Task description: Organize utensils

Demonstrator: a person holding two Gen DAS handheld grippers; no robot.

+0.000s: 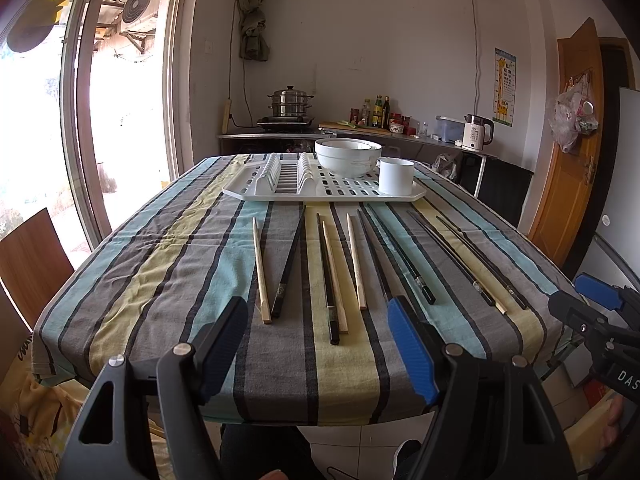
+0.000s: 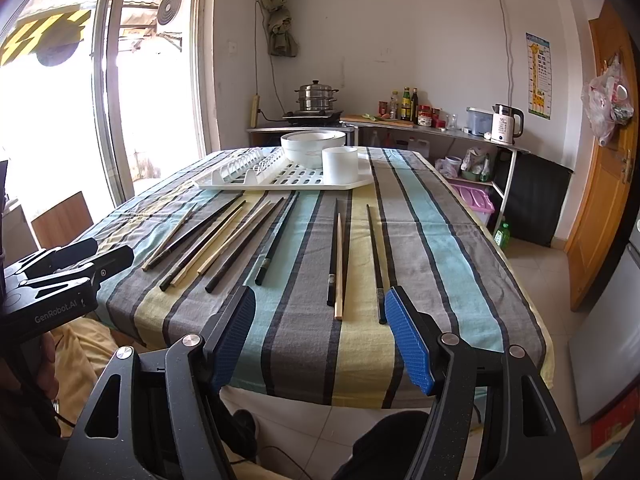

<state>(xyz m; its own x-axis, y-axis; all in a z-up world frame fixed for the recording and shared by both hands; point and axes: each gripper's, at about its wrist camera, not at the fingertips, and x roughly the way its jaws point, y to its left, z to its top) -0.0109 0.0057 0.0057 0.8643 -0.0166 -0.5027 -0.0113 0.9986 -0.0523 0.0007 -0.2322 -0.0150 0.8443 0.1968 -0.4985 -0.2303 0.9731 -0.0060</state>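
Observation:
Several black and pale wooden chopsticks (image 1: 332, 276) lie side by side, pointing away from me, on the striped tablecloth (image 1: 180, 264); they also show in the right wrist view (image 2: 338, 264). Behind them a white dish rack (image 1: 320, 188) holds stacked white bowls (image 1: 348, 156) and a white cup (image 1: 396, 176). My left gripper (image 1: 318, 312) is open and empty, held above the near table edge before the middle chopsticks. My right gripper (image 2: 320, 300) is open and empty, near the rightmost chopsticks (image 2: 376, 268). Each gripper shows at the side of the other's view.
The near table edge lies just under both grippers. A wooden chair (image 1: 28, 264) stands at the left by the glass door. A counter (image 1: 360, 132) with a steamer pot, bottles and a kettle runs along the back wall. An orange door (image 1: 568, 152) is at right.

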